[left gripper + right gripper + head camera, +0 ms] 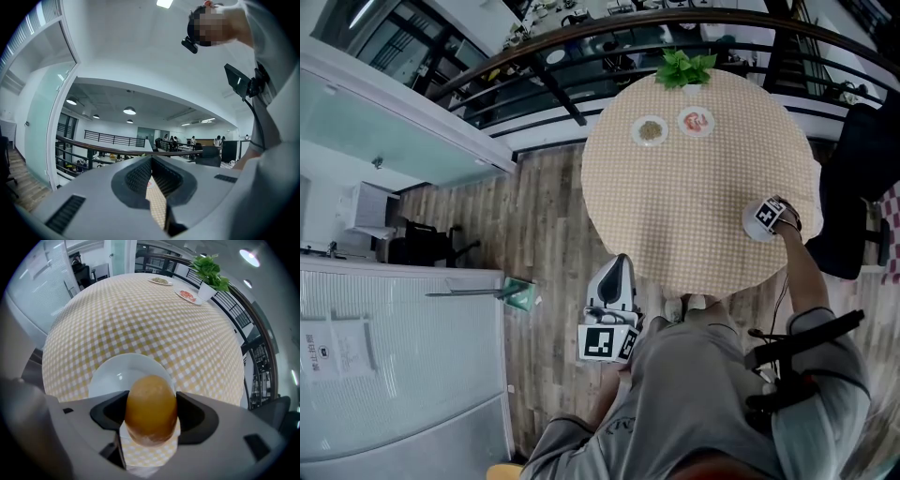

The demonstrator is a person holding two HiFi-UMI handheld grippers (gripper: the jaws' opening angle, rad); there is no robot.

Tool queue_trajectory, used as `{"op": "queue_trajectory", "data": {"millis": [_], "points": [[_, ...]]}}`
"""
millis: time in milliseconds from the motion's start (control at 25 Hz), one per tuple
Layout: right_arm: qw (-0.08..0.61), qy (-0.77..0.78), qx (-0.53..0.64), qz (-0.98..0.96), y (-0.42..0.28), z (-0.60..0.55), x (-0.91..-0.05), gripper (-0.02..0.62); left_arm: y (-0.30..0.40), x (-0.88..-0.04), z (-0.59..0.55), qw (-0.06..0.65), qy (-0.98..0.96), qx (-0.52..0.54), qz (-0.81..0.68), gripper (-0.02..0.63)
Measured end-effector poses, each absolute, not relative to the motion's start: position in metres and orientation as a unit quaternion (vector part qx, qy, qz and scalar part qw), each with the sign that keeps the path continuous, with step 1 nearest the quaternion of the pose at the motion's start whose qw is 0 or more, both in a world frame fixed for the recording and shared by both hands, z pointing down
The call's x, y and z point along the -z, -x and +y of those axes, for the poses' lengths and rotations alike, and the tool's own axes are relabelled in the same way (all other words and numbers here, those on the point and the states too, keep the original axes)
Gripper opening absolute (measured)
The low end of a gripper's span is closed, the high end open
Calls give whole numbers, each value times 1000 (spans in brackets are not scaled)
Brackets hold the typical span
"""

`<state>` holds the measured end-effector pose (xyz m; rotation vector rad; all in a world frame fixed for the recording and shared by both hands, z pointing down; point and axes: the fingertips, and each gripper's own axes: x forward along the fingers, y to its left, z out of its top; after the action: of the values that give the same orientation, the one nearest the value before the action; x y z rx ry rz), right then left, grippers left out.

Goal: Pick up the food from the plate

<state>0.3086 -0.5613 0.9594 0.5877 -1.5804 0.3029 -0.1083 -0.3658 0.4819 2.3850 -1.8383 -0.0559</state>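
At lower centre of the head view, the left gripper hung off the near edge of the round checked table, its jaws drawn together at the tips with nothing between them. At the top of the frame sat a plate of brownish food, a plate of red food and a potted plant. At right, the right gripper clamped a golden-brown bread roll just over the near rim of a white plate.
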Motion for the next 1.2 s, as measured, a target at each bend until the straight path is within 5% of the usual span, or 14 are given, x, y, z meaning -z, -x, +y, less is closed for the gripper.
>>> {"op": "queue_trajectory", "data": {"millis": [600,1200], "points": [[532,-408,-176,-721,-306,-577,-874,313,99,-479,-372,57,-812,27,-581,11],[261,-461,-105,-842,-222,-558,-643,313,71,-467,-371,34,-853,50,-519,11]]}}
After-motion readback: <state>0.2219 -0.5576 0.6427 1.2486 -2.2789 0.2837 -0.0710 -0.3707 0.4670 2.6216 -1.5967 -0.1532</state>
